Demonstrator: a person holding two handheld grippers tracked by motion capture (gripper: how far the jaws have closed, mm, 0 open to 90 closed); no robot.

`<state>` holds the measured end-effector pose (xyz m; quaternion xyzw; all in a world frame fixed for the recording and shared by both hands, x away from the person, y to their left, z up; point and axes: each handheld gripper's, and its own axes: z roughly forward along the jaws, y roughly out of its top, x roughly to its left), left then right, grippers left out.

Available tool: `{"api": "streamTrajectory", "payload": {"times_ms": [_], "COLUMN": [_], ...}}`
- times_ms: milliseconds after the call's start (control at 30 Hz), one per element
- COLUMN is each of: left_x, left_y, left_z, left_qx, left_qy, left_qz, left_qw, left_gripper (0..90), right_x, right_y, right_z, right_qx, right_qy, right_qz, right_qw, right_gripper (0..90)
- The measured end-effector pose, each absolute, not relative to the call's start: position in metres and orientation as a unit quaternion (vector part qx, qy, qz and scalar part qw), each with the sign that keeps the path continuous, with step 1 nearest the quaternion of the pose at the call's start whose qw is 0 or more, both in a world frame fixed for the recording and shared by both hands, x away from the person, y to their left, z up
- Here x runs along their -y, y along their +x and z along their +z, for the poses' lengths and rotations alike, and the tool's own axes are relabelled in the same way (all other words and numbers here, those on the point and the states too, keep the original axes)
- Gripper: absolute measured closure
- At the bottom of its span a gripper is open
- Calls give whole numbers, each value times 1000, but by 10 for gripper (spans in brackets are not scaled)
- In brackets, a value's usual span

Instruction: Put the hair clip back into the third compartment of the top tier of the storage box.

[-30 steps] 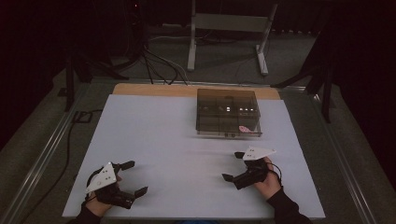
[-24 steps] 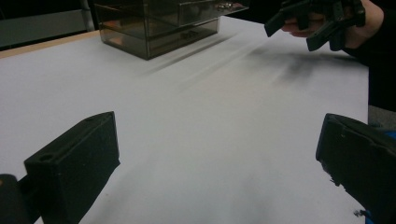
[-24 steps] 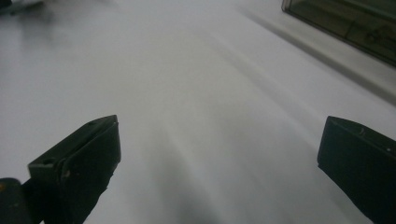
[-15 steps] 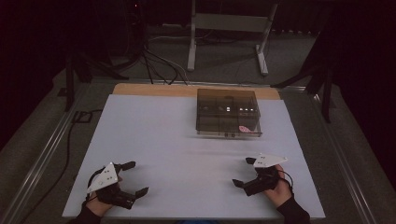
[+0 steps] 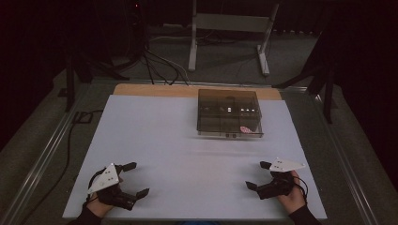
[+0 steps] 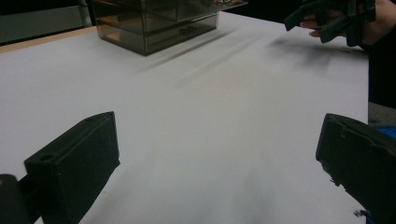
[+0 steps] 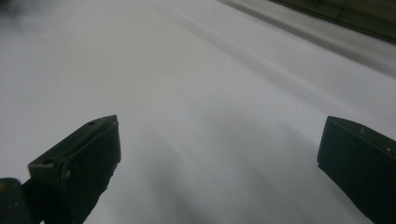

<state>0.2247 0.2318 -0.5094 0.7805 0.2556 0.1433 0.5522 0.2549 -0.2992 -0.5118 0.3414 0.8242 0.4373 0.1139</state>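
Left tongs [image 5: 133,179]: resting low over the near left part of the tabletop, held in the person's left hand [image 5: 96,206]; the jaws are standing wide apart with nothing between them, and in the left gripper view [image 6: 219,158] only bare white surface is lying in the gap.
Right tongs [image 5: 258,175]: sitting low over the near right part of the tabletop in the person's right hand [image 5: 292,194], jaws pointing towards the left side and spread wide, gripping nothing; the right gripper view [image 7: 219,158] is showing plain white surface between them.
Drawer box [image 5: 228,113]: a smoky see-through box with small compartments, standing upright on the far middle-right of the tabletop, well apart from both tongs; something small and pink [image 5: 245,129] is lying in its near right compartment, too small to identify.
Tabletop [image 5: 178,140]: white cover lying flat, with a strip of bare wood [image 5: 155,90] showing along the far edge.
Spacing: the two tongs are sitting well apart from each other, one at each near corner; the box is lying nearer the right tongs than the left.
Surroundings: a metal stand [image 5: 230,28] and dark cables [image 5: 155,61] are lying on the floor beyond the tabletop.
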Motion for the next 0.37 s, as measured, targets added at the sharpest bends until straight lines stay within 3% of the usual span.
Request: {"api": "streamTrajectory", "payload": {"times_ms": [367], "left_x": [-231], "left_y": [226], "left_z": [-510], "left_qx": [-255], "left_qy": [781], "left_qz": [142], "left_qw": [552], "left_gripper": [5], "right_x": [311], "right_y": [252], "right_z": [-511], "right_qx": [-815], "right_qy": [353], "right_qz": [442], "right_qw": [124], "right_gripper": [0]}}
